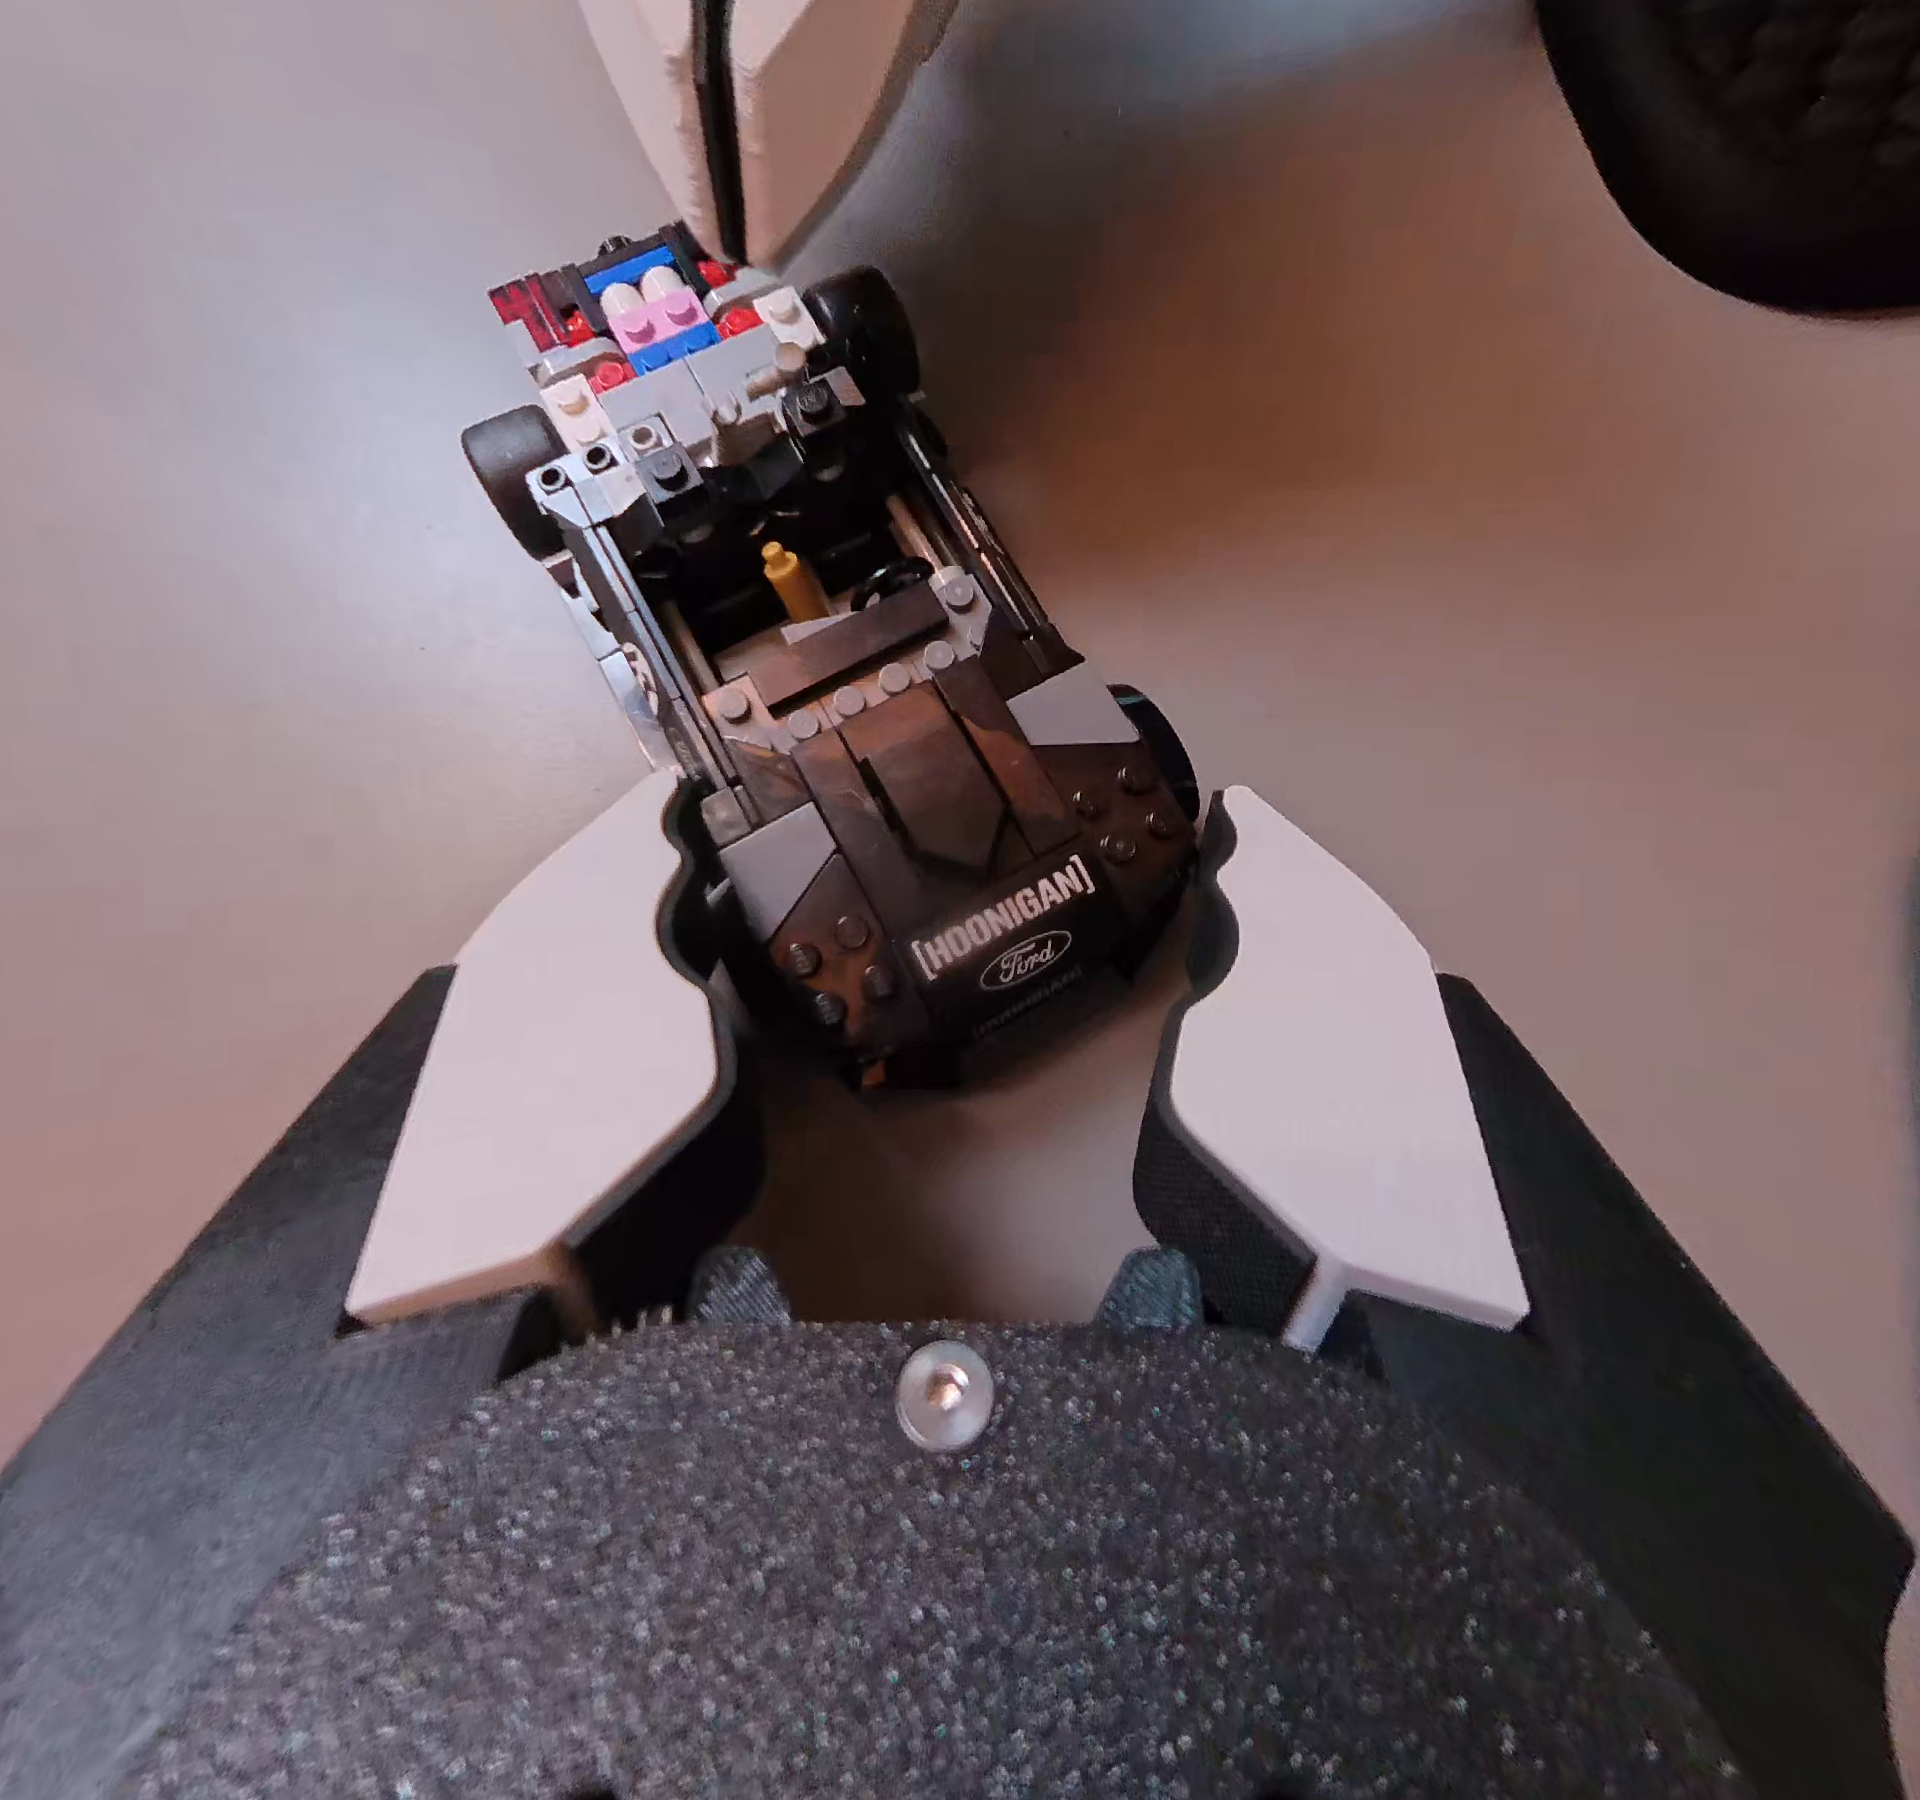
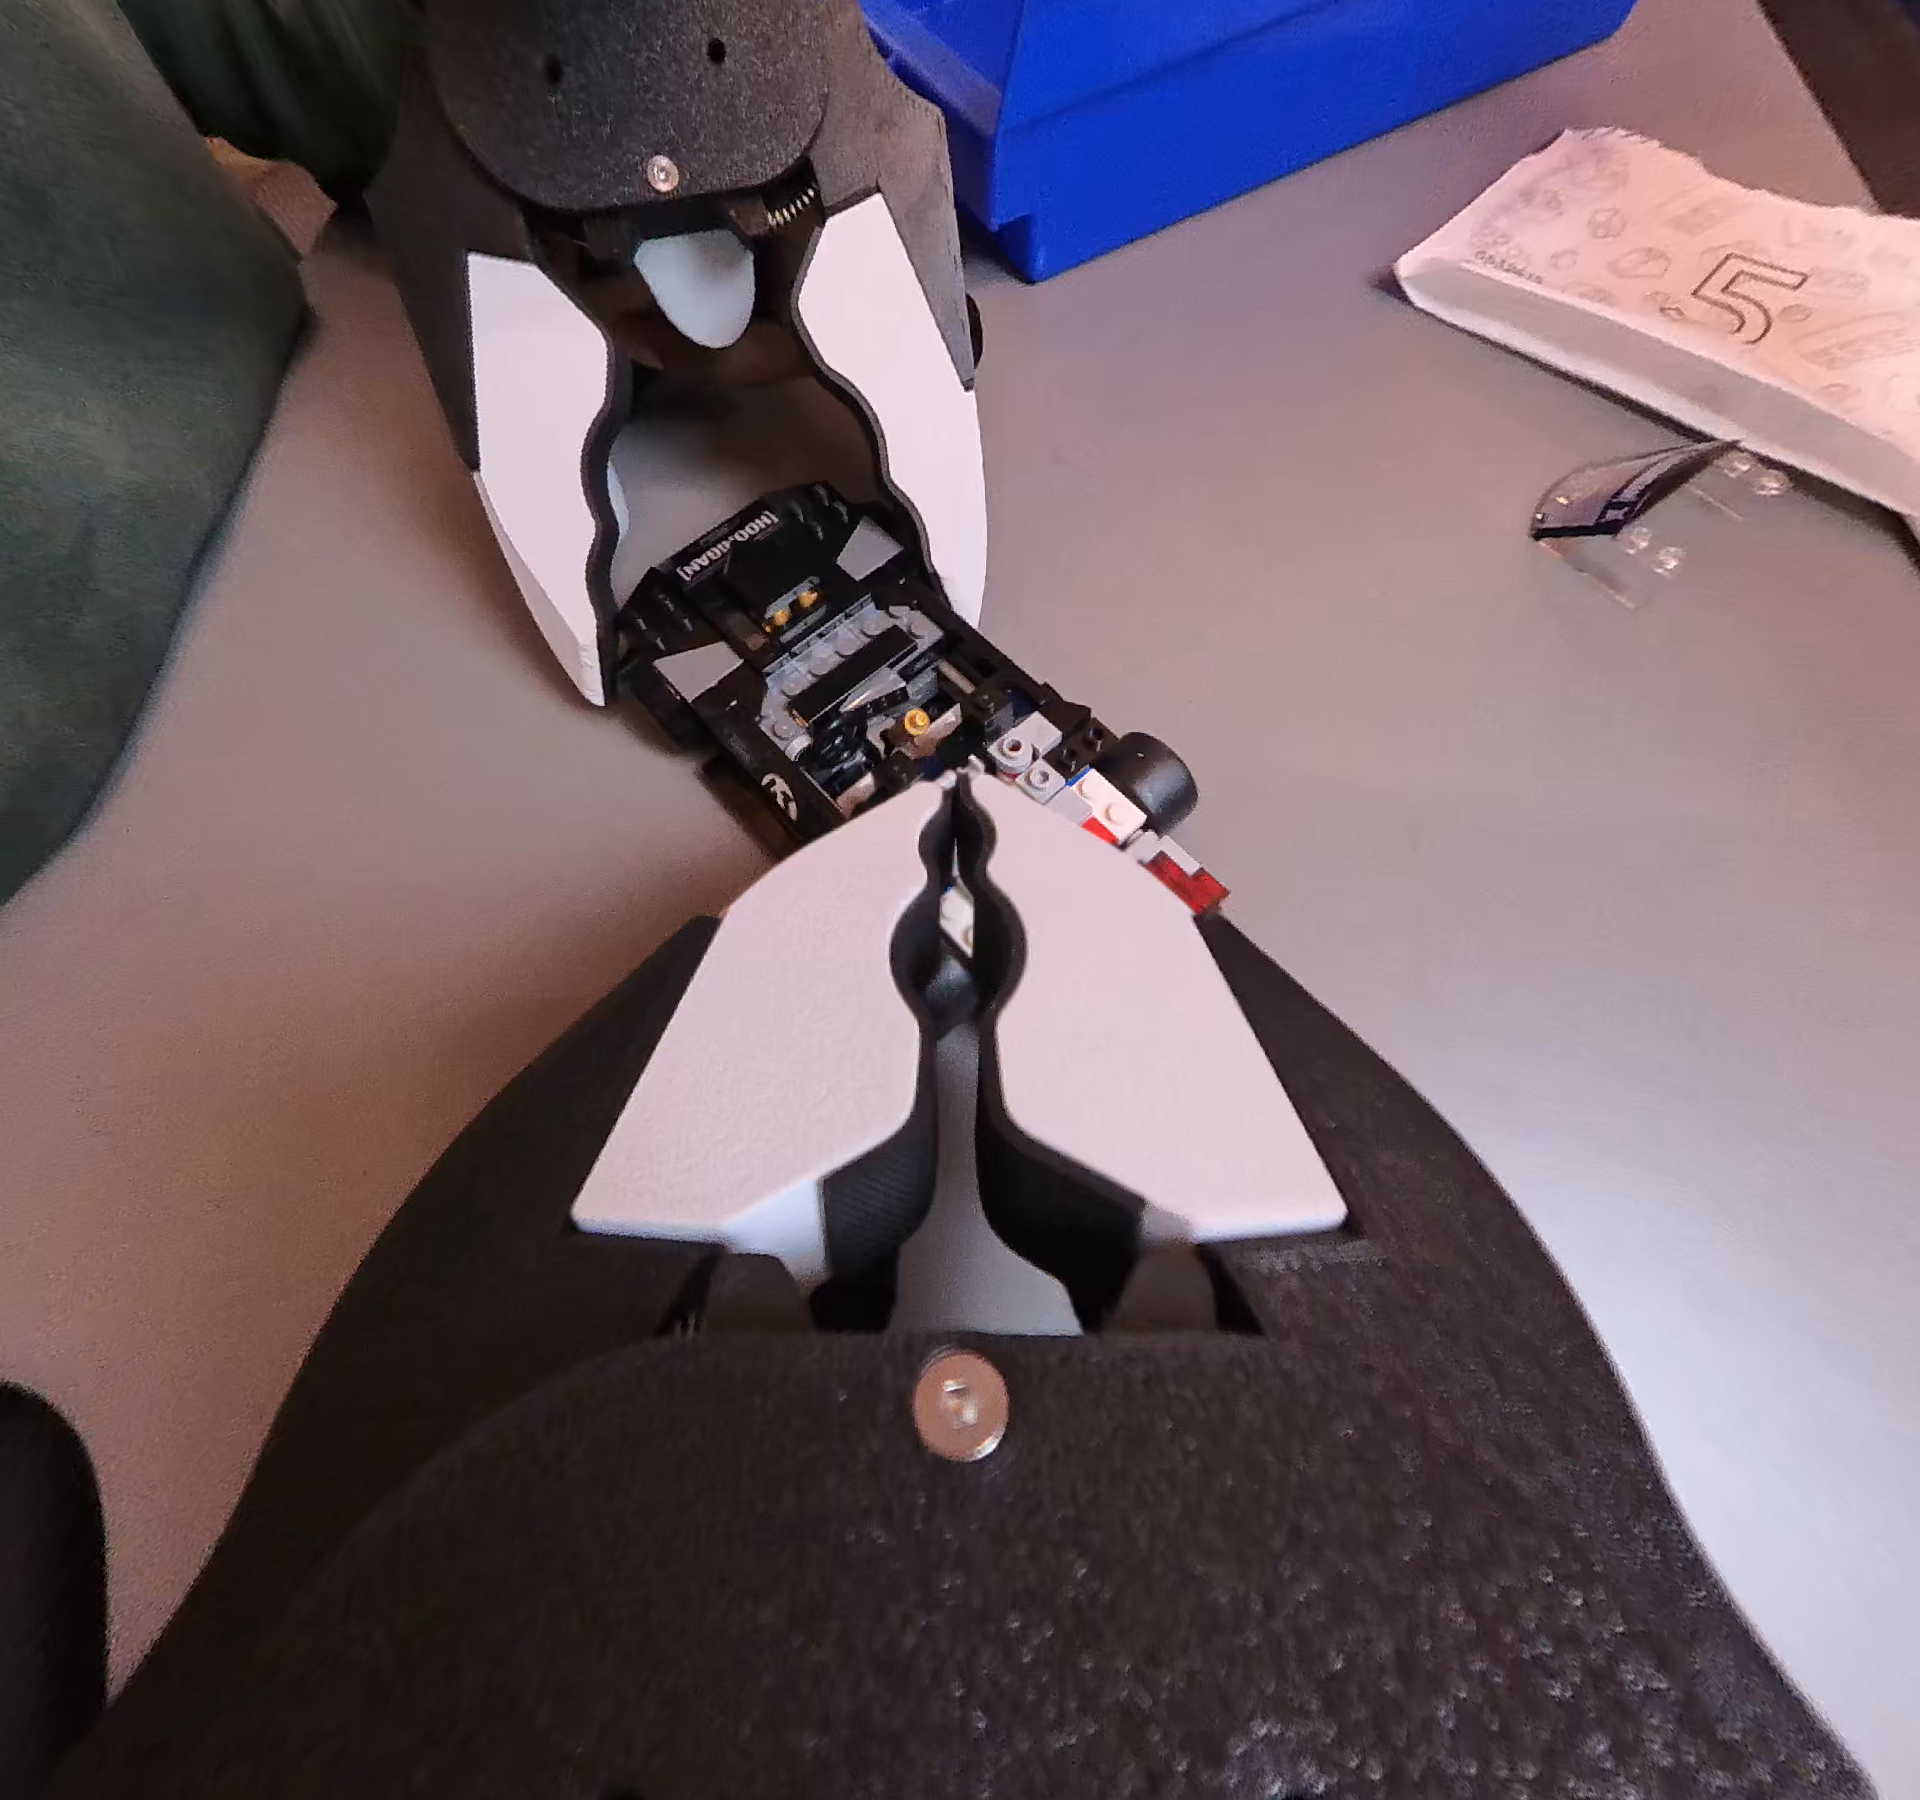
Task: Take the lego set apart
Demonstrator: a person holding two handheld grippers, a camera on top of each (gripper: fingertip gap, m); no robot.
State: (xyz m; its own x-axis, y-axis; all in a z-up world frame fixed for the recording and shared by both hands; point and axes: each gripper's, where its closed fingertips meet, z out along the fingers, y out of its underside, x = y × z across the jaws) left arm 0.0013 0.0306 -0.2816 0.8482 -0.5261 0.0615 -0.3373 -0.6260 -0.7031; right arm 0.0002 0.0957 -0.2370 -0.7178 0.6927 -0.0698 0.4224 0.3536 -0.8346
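A black and grey lego car (image 1: 894, 794) with its roof off stands on the grey table (image 1: 260, 400). My left gripper (image 1: 951, 805) is open and straddles the car's front end, with its pads close beside the fenders. The right wrist view shows it too (image 2: 784, 638), around the car (image 2: 821, 701). My right gripper (image 2: 956, 800) is shut, with its tips over the car's rear, by white, blue and red bricks (image 2: 1101, 805). In the left wrist view it (image 1: 717, 140) comes down, closed, to the car's back end. I see nothing between its pads.
A blue bin (image 2: 1247, 36) stands at the back. A printed paper bag (image 2: 1683, 296) lies at the right, with a loose dark and clear windscreen piece (image 2: 1621, 503) beside it. Dark green cloth (image 2: 104, 400) lies along the left edge.
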